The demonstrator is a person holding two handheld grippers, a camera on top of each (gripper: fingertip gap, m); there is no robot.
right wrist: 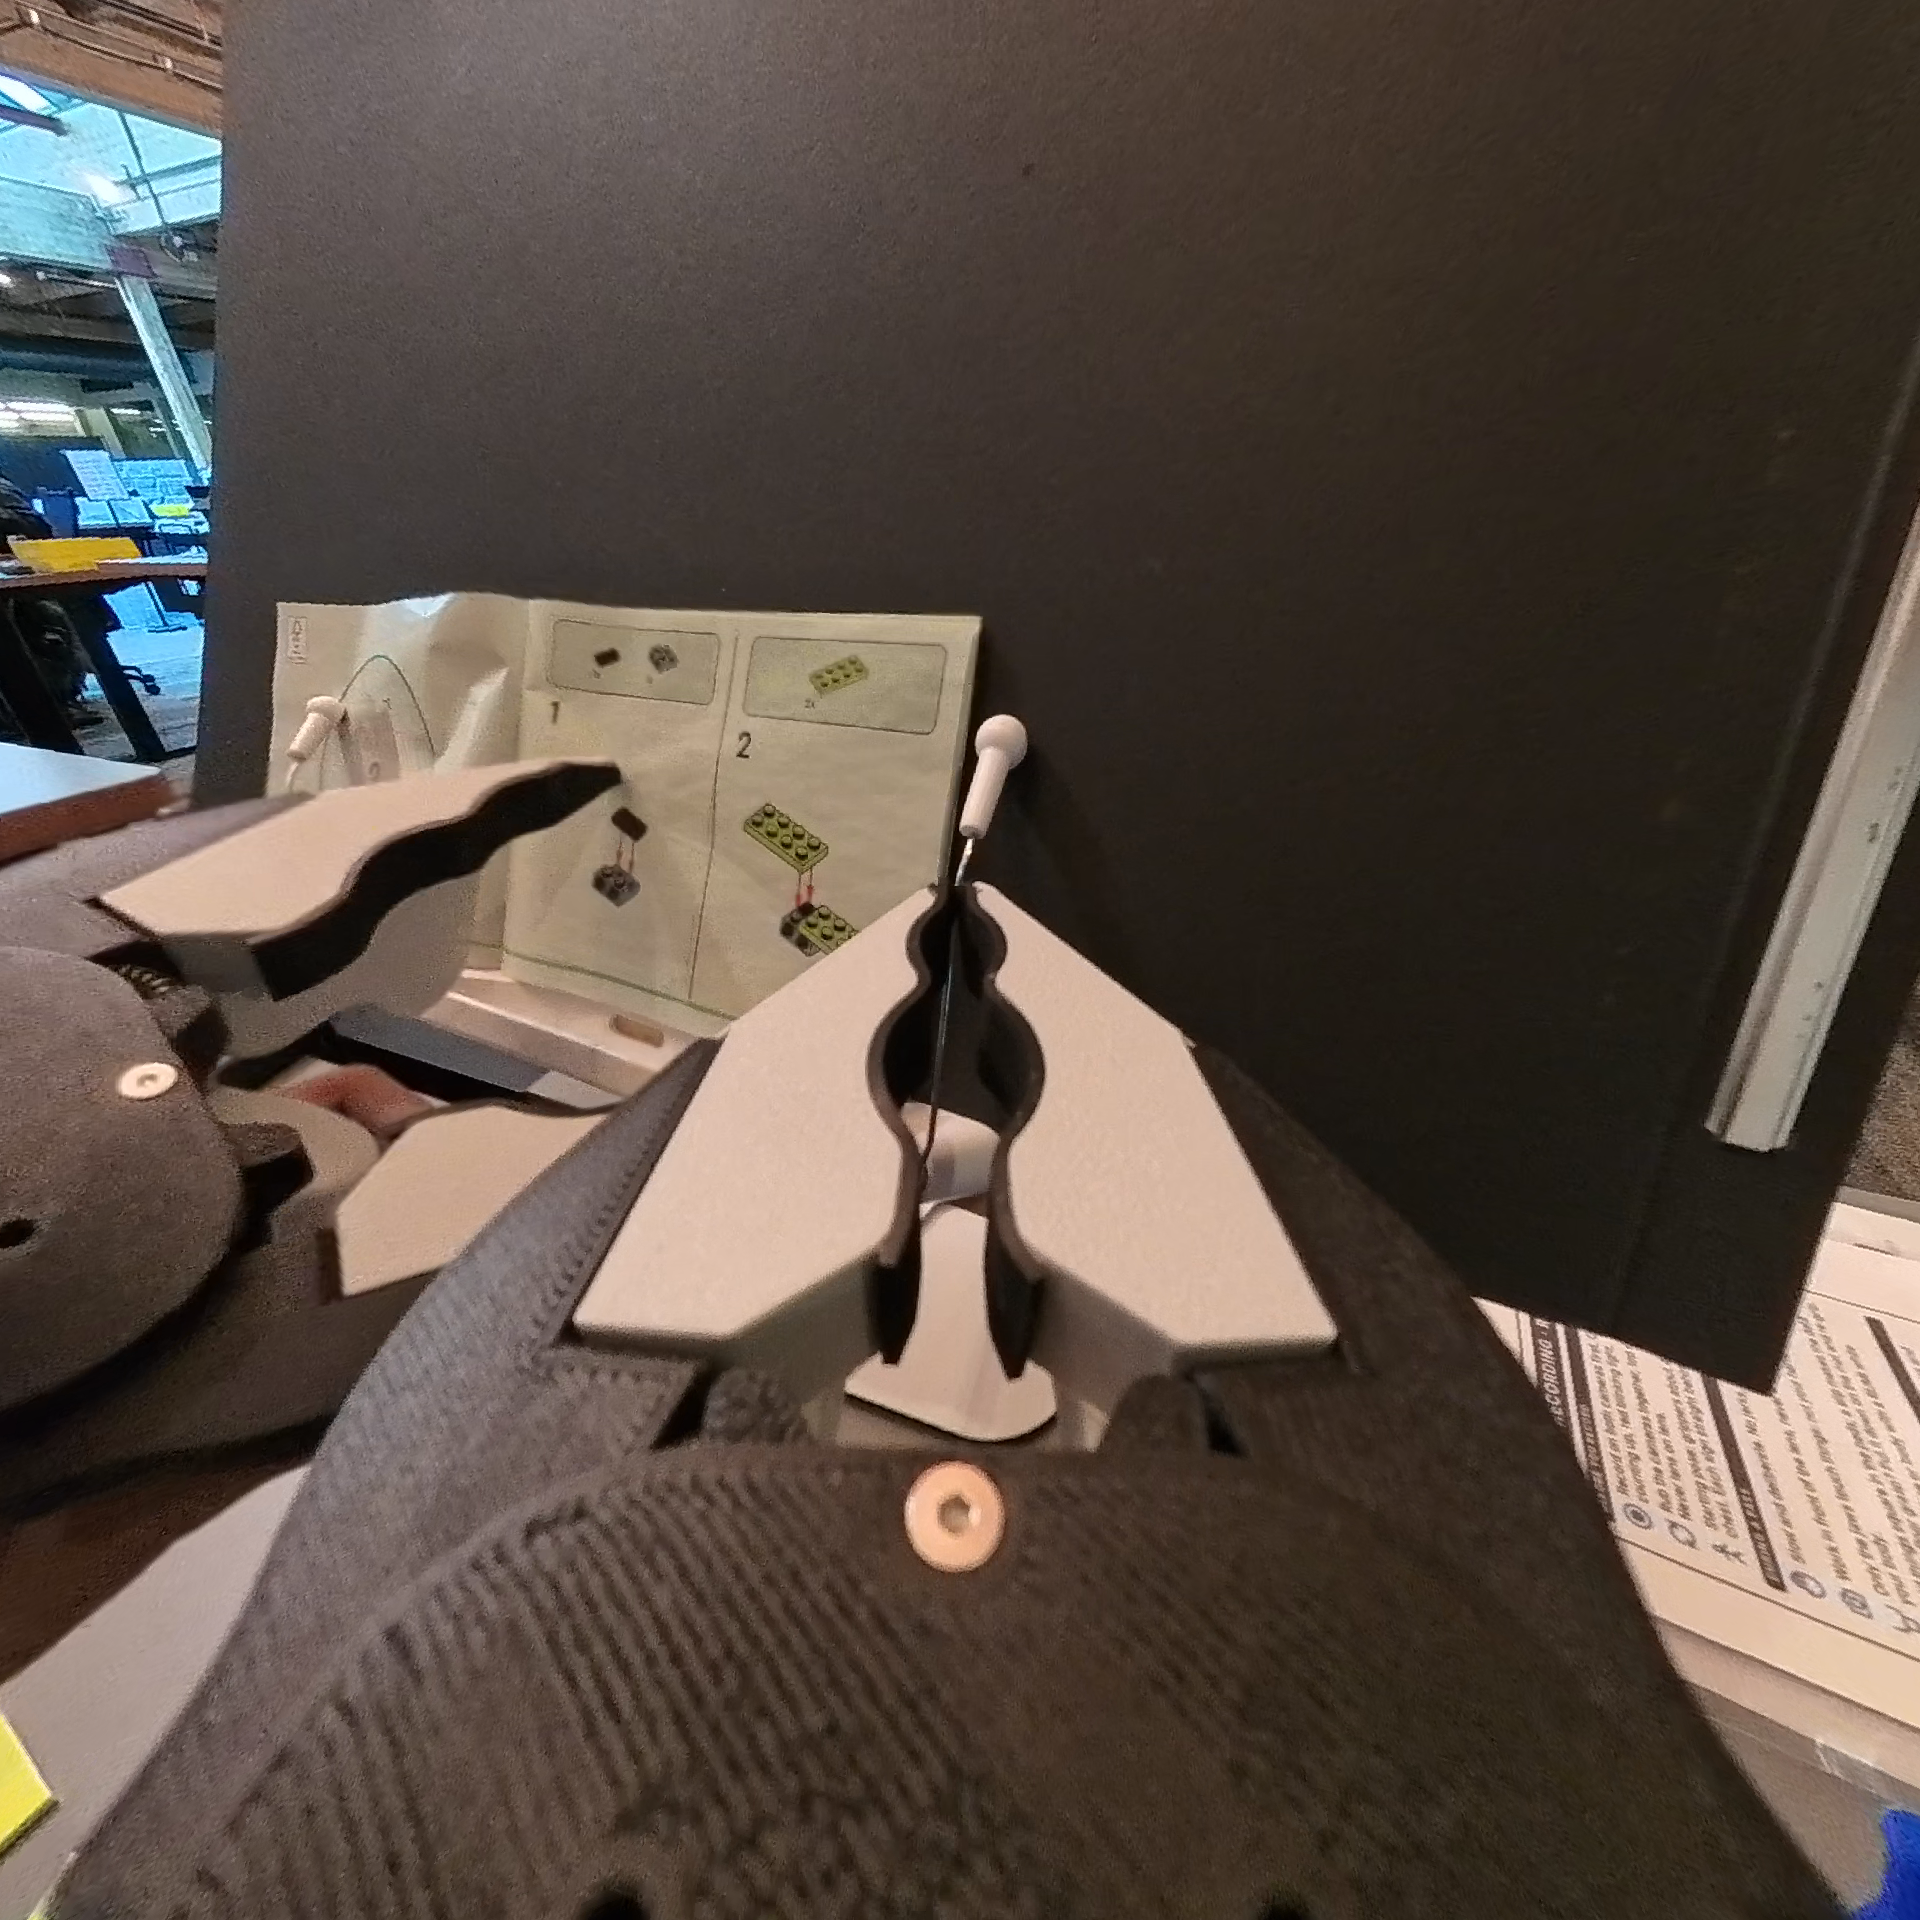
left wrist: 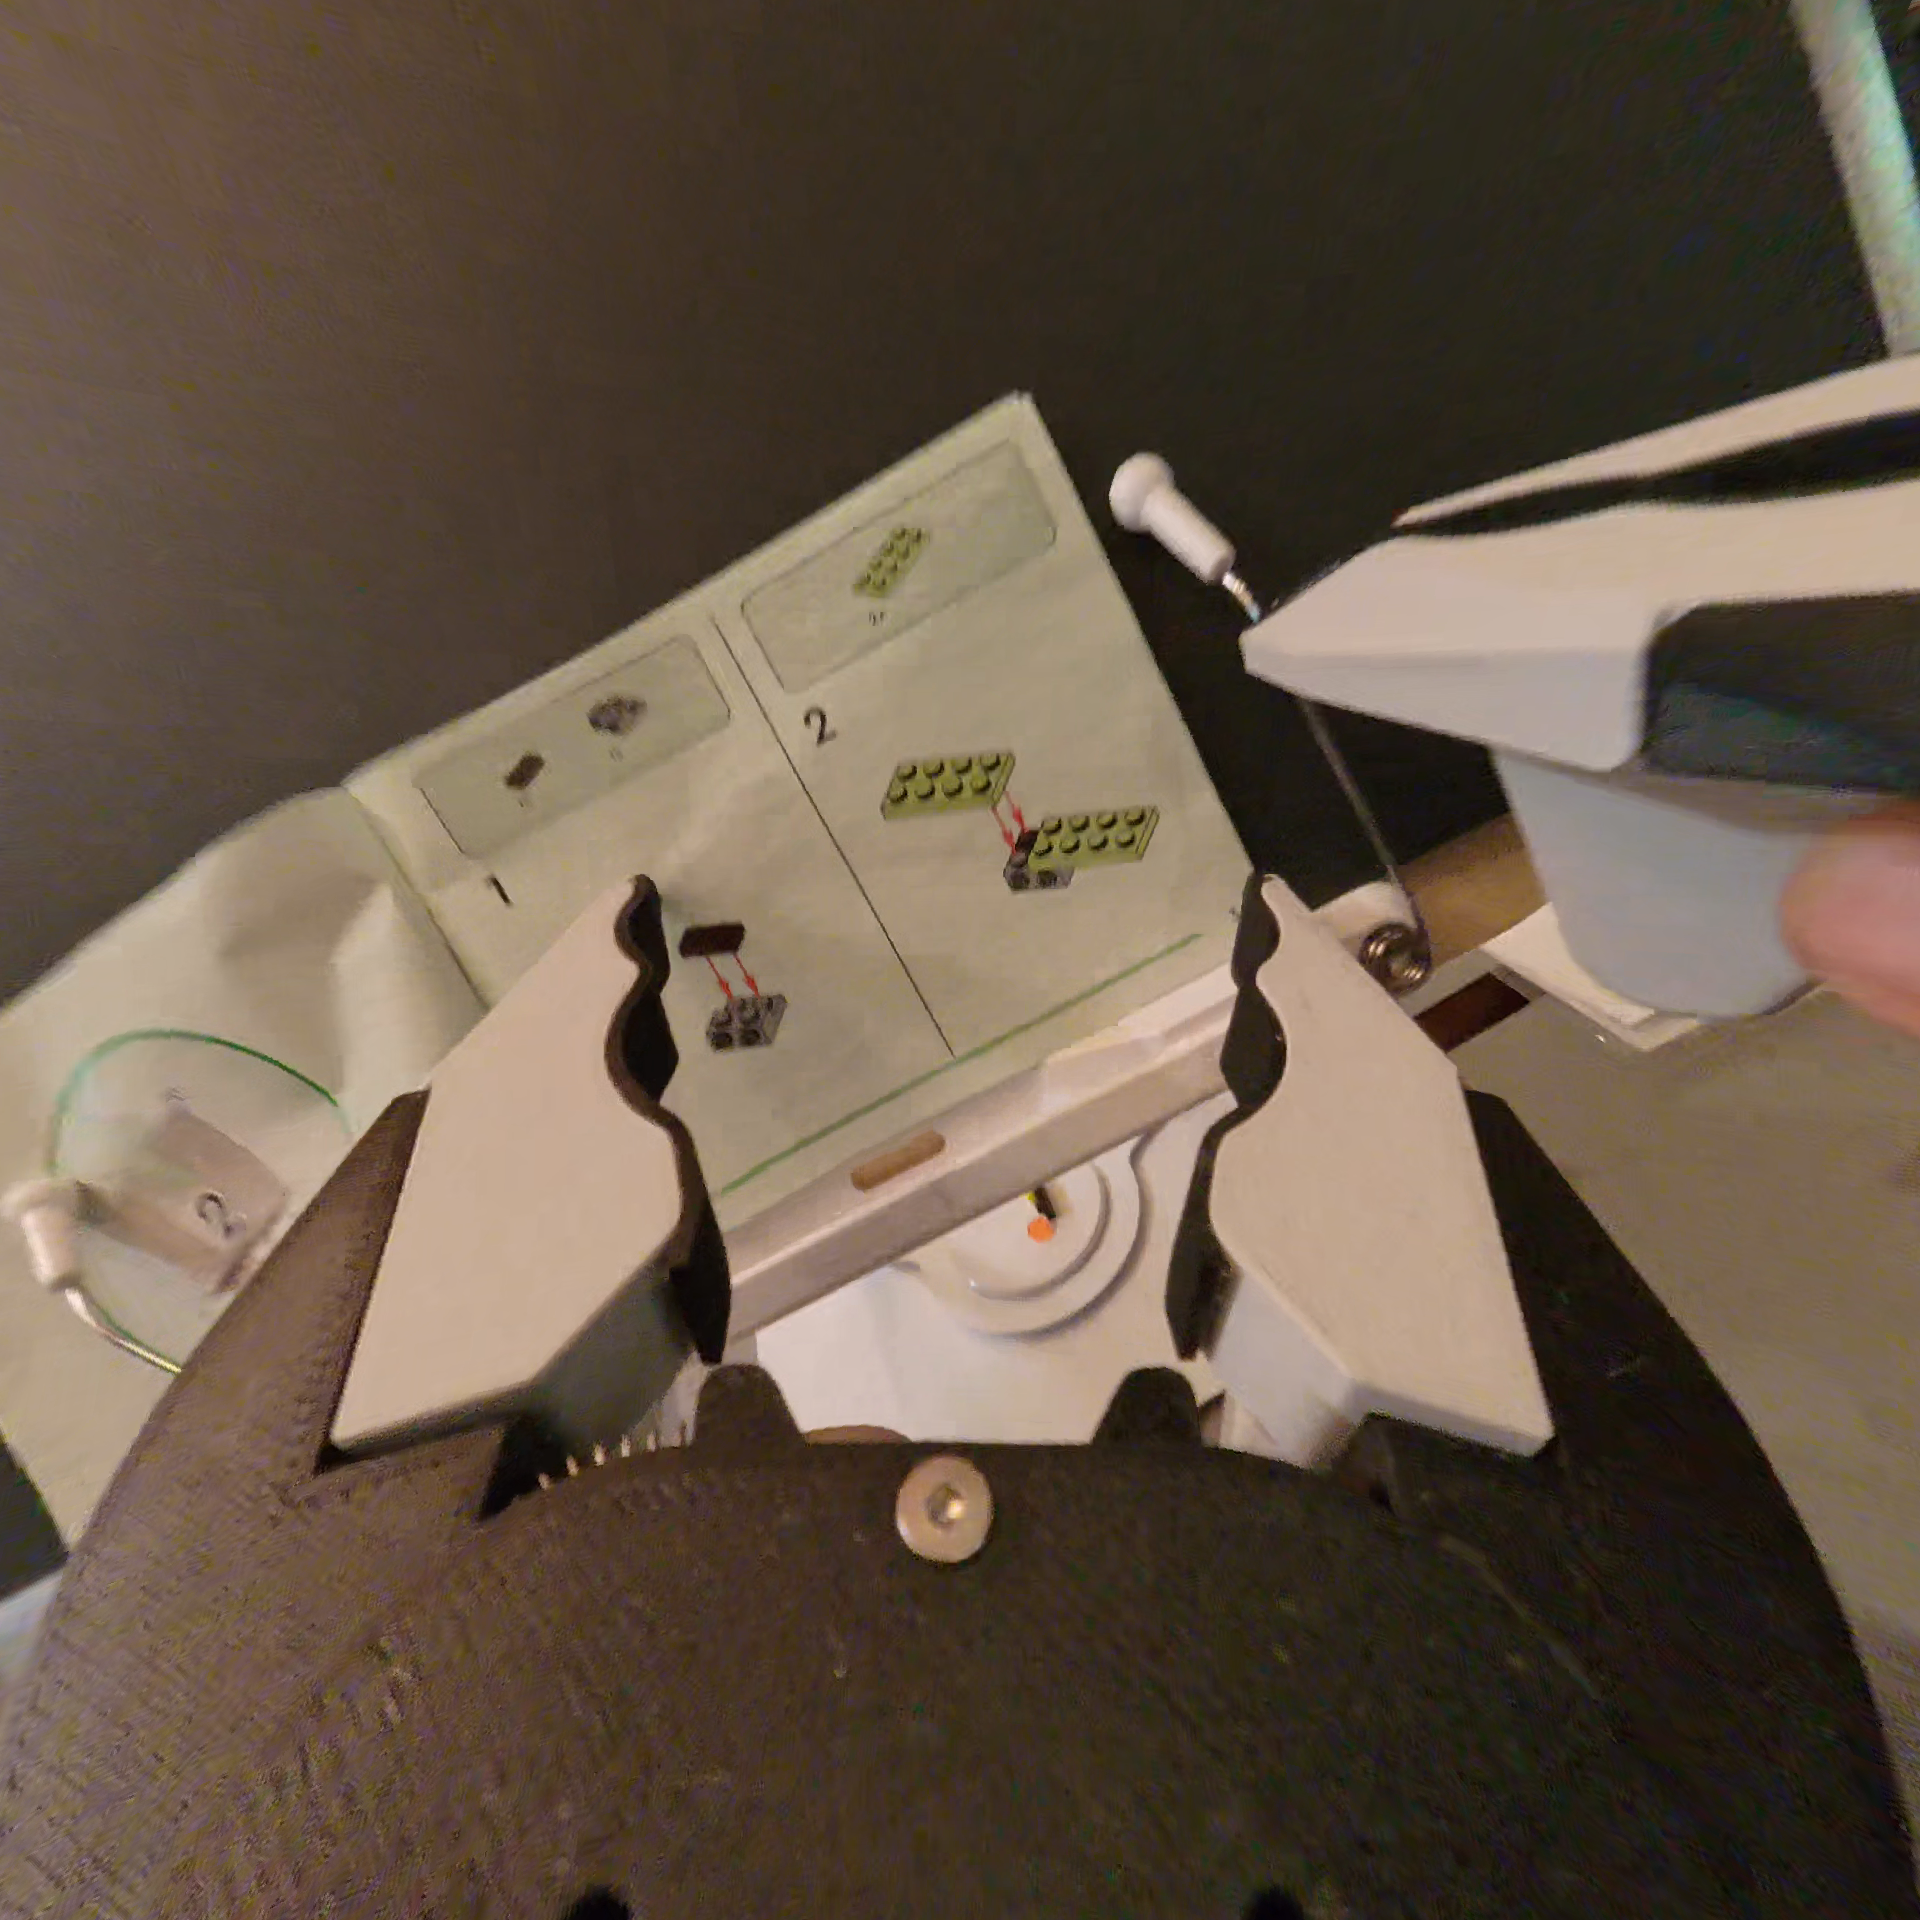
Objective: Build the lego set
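Note:
An open instruction booklet [left wrist: 831, 831] leans on a white book stand [left wrist: 987, 1143] against a black board; it also shows in the right wrist view [right wrist: 644, 790]. My left gripper [left wrist: 951, 888] is open and empty, with its fingers spread in front of the booklet's lower edge. It shows at the left of the right wrist view [right wrist: 499, 987]. My right gripper [right wrist: 961, 894] is shut on the stand's right wire page holder [right wrist: 997, 769], just below its white tip. The left wrist view shows the same right gripper [left wrist: 1257, 634] and holder [left wrist: 1143, 488]. No bricks are in view.
A second wire page holder [left wrist: 47, 1226] lies over the booklet's left page. The black board [right wrist: 1247, 520] stands close behind. A printed sheet [right wrist: 1766, 1507] lies at the right on the table. A hand [left wrist: 1860, 914] grips the right tool. Tip to tip, the grippers are about 7 cm apart.

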